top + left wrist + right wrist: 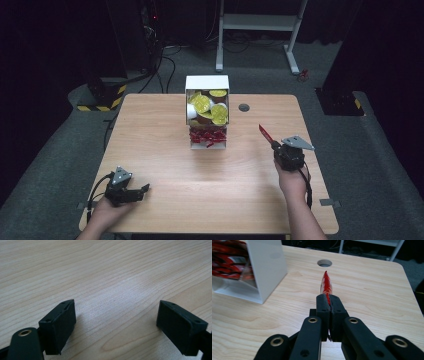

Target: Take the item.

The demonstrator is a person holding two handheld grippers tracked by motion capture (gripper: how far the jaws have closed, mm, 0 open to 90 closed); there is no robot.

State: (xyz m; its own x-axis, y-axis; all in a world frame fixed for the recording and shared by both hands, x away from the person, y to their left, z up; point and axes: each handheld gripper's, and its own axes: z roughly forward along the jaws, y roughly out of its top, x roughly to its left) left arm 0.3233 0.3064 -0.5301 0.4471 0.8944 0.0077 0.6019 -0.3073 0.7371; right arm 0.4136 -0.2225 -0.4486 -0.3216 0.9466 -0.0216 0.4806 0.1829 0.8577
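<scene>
Left gripper (pixel 145 188) low at the near-left table edge, held in left hand (pixel 107 212), jaws spread wide. Right gripper (pixel 274 145) raised off the surface, right hand (pixel 291 180) behind it, jaws pinched together, pointing forward-left.

I count two grippers, one in each of my hands: my left gripper (pixel 131 190) with its jaws wide apart over bare wood, and my right gripper (pixel 276 146) pinched on one red sachet (pixel 265 134). There is one wooden table (pixel 165 165) with one round hole (pixel 244 107) in its top. One white box (pixel 207 84) stands on it, split into two compartments. The upper one holds yellow-lidded cups (pixel 202 103); I make out about five, though some are partly hidden. The lower one holds a heap of red sachets (pixel 207 136), too tangled for me to count.
</scene>
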